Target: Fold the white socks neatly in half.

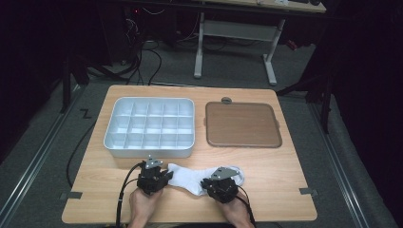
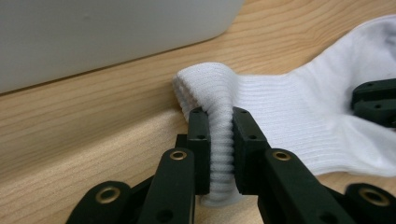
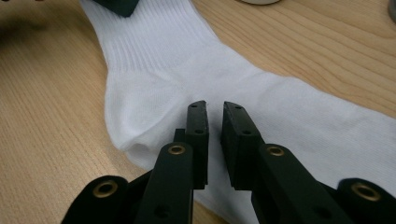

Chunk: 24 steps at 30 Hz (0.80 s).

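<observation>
A white sock (image 1: 187,178) lies flat near the front edge of the wooden table (image 1: 280,183), between my two grippers. My left gripper (image 1: 160,176) is at its left end. In the left gripper view my left gripper (image 2: 219,112) is shut on the ribbed cuff (image 2: 205,81), which bunches up above the pads. My right gripper (image 1: 216,183) sits on the foot part. In the right gripper view my right gripper (image 3: 215,105) has its jaws almost together, tips down on the sock (image 3: 163,60) beside the heel, with a thin strip of white fabric in the slit.
A white tray of several compartments (image 1: 149,151) stands just behind the sock on the left; its wall (image 2: 93,37) is close to the cuff. A brown flat tray (image 1: 242,124) lies at the back right, with a small round grey piece (image 1: 226,100) behind it.
</observation>
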Motion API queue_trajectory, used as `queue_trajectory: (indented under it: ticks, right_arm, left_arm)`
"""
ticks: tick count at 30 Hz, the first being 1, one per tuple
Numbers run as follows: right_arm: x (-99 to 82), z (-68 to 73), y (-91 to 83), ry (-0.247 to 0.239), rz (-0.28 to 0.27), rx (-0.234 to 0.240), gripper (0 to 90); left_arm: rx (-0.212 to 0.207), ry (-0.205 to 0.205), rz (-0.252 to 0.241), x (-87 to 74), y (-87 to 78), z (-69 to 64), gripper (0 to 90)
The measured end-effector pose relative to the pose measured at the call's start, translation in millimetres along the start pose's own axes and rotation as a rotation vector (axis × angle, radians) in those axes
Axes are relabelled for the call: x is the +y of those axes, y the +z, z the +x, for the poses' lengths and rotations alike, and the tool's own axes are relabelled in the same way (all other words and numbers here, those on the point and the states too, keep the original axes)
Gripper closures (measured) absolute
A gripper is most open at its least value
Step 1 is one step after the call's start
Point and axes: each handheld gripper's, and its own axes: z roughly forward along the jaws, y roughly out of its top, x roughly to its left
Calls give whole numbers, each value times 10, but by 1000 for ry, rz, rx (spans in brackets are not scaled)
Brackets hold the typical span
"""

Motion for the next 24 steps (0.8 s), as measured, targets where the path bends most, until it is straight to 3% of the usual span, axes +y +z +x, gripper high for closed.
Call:
queue_trajectory:
  ticks: [2, 3, 7, 13, 24]
  right_arm:
    - [3, 2, 1, 1, 3, 2, 815]
    - [7, 0, 3, -3, 5, 2, 815]
    - [22, 11, 18, -6, 7, 3, 813]
    - [50, 26, 47, -14, 8, 6, 811]
    - [104, 69, 110, -37, 7, 20, 807]
  left_arm:
    - [-10, -11, -4, 18, -11, -4, 798]
    - [-27, -41, -9, 60, -38, -5, 798]
    - [-40, -33, -21, 115, -87, -36, 800]
    - [-81, -67, -39, 227, -161, -97, 801]
    - [-117, -68, -57, 357, -244, -210, 801]
